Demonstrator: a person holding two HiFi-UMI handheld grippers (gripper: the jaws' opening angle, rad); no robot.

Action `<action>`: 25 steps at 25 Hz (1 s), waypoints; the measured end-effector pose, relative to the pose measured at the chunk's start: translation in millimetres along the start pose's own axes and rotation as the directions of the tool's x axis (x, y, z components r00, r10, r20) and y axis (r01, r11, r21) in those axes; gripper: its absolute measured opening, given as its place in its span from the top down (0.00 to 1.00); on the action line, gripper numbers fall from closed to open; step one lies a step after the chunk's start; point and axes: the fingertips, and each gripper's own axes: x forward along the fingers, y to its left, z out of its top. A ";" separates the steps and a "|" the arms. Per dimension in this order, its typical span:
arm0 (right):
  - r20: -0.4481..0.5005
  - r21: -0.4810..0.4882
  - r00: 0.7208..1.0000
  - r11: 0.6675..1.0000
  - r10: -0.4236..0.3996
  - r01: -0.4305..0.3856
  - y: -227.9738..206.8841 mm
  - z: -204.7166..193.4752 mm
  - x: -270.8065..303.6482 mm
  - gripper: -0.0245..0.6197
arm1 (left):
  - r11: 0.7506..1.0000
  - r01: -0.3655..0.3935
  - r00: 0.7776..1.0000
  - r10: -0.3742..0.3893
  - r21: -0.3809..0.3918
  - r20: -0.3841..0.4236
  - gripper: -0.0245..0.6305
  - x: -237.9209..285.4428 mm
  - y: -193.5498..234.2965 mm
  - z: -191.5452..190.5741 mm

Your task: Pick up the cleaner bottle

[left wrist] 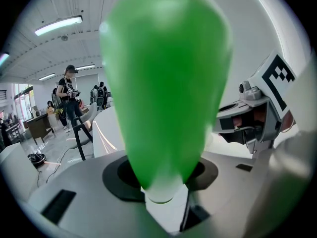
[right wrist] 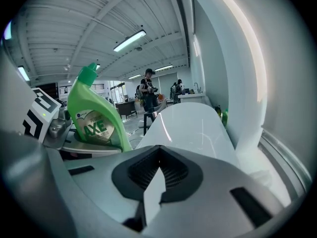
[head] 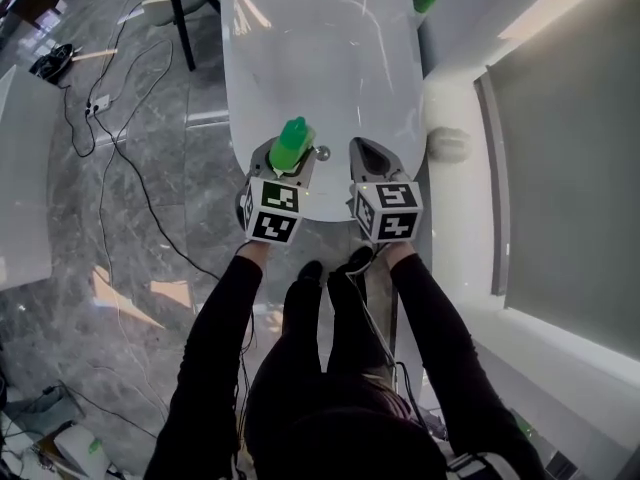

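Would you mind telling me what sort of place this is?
Probably an open-plan office or lab workspace: a long white table, strip lights on a high ceiling, cables trailing over the stone floor, and people standing among chairs in the background.

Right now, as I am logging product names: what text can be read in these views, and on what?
"AXE": round label of the green plastic cleaner bottle.
Small print above it: too small to read.
Left marker cube and right marker cube: black-and-white patterns, no words.
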 end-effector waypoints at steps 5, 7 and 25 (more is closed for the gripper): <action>-0.018 0.002 1.000 1.000 0.023 -0.023 13.9 -7.8 1.0 0.96 | 1.000 -0.014 1.000 0.014 -0.021 -0.010 0.66 -13.3 4.9 -12.9; -0.023 -0.012 0.999 1.000 0.029 -0.029 17.8 -9.4 0.2 0.96 | 0.999 -0.016 1.000 0.016 -0.030 -0.013 0.66 -16.7 5.2 -16.9; -0.031 -0.047 0.999 0.998 0.032 -0.033 23.9 -14.1 -4.7 0.96 | 0.999 -0.009 1.000 0.009 -0.042 -0.011 0.66 -19.4 2.2 -17.6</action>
